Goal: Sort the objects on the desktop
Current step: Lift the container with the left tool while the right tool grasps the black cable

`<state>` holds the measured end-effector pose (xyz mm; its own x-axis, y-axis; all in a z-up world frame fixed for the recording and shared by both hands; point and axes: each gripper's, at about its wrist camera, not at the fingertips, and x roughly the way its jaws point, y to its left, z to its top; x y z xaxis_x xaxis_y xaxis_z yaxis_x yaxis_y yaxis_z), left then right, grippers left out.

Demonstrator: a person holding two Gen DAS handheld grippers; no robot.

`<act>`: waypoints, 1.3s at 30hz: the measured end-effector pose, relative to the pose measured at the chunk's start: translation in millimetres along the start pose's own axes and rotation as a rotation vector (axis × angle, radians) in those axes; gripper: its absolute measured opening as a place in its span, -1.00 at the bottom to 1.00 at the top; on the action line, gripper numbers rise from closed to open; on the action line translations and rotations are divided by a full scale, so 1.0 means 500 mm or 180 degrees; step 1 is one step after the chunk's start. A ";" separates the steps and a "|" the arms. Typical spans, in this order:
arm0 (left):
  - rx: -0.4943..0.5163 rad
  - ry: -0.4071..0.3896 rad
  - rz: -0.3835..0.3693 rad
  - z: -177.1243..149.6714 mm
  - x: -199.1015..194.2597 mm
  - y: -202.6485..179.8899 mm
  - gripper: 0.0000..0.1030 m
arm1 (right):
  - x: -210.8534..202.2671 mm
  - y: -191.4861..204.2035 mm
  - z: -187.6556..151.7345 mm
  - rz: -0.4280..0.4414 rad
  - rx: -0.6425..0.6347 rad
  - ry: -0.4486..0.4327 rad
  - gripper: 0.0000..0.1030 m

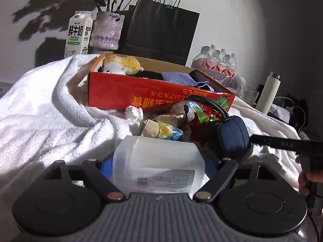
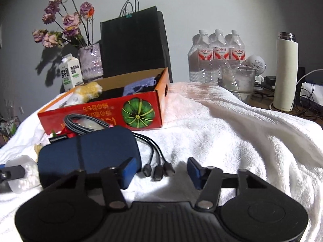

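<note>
Covering most of the surface is a rumpled white towel [image 2: 232,125], bright where light falls and shadowed in its folds. On it stands an open red-orange cardboard box [image 2: 105,109] with a green pumpkin printed on its side; inside lie a yellow-and-white plush toy [image 1: 121,65] and a blue cloth [image 1: 177,77]. In front of the box sits a heap of small things: crumpled tissue [image 1: 134,112], snack wrappers [image 1: 167,130], a navy zip pouch [image 2: 88,153] and a braided multi-plug cable [image 2: 157,169], its plugs lying on the towel.

The left gripper [image 1: 159,167] has its fingers pinching a translucent plastic container [image 1: 159,161] that fills the gap between them. The right gripper [image 2: 161,173] hangs over the cable plugs with its blue-padded fingers [image 2: 129,173] spread apart; the left pad is just beside the pouch, and nothing is pinched.

Against the pale wall behind stand a milk carton [image 1: 78,36], a glass vase of dried flowers [image 1: 107,31] throwing a shadow, and a black paper bag [image 2: 133,42]. To the right are a pack of water bottles [image 2: 216,56], a glass bowl [image 2: 238,76] and a white flask [image 2: 286,70]
</note>
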<state>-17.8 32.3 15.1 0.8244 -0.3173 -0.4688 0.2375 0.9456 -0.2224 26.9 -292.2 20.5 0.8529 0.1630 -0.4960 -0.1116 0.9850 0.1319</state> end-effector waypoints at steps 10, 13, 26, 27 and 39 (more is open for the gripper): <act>0.0186 -0.0203 0.0258 -0.024 -0.078 -0.041 0.63 | -0.029 0.029 -0.001 -0.0231 -0.0229 0.0011 -0.89; 0.0155 -0.0299 0.0285 -0.038 -0.134 -0.054 0.63 | -0.105 0.032 -0.021 -0.0116 -0.0080 -0.0160 -0.89; 0.0105 -0.0199 0.0278 -0.075 -0.202 -0.075 0.63 | -0.374 0.053 -0.143 -0.0132 -0.0274 -0.0128 -0.63; 0.0097 -0.0174 0.0278 -0.078 -0.198 -0.075 0.63 | -0.368 0.058 -0.145 -0.0155 -0.0367 -0.0086 -0.41; 0.0075 -0.0114 0.0348 -0.088 -0.181 -0.063 0.63 | -0.242 0.119 -0.132 0.0162 -0.0533 -0.0047 0.34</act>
<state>-122.4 28.2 26.7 0.8637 -0.2098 -0.4583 0.1568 0.9760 -0.1513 -116.6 -249.7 31.9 0.8513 0.2132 -0.4794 -0.2371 0.9714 0.0110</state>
